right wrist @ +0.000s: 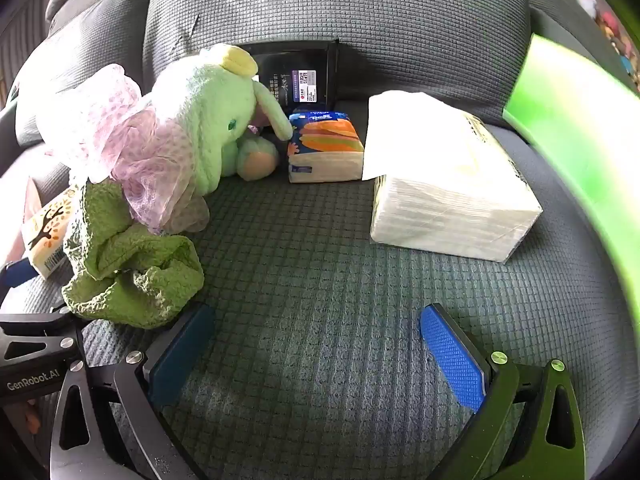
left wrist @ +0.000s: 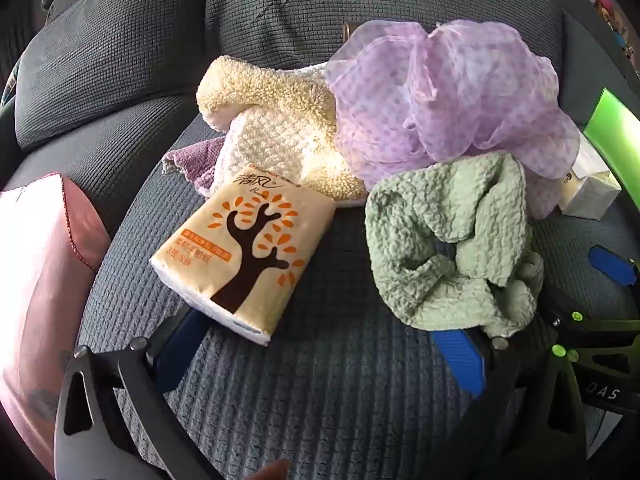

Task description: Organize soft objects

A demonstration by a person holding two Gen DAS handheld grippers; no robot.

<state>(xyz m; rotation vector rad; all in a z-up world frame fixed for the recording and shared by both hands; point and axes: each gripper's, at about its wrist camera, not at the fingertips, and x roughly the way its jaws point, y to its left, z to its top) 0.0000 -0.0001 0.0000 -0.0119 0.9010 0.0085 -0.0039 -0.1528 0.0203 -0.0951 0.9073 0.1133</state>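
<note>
We hold the left gripper (left wrist: 320,354) and the right gripper (right wrist: 316,356) spread wide and empty above the grey sofa seat (right wrist: 320,264). The crumpled green cloth (left wrist: 448,240) lies between 2 neighbours, the tree-print tissue pack (left wrist: 244,256) and the purple mesh (left wrist: 448,92); the white tissue pack (right wrist: 448,196) sits apart.

The left gripper (left wrist: 320,360) gapes wide at six o'clock over the grey cushion (left wrist: 340,400); tree-printed tissue pack (left wrist: 244,256) centre-left, green cloth (left wrist: 448,240) at three, purple mesh (left wrist: 448,96) at one.

Green cloth (left wrist: 448,240); lilac dotted mesh (left wrist: 448,92); cream towel (left wrist: 276,120), possibly waffle-textured.
</note>
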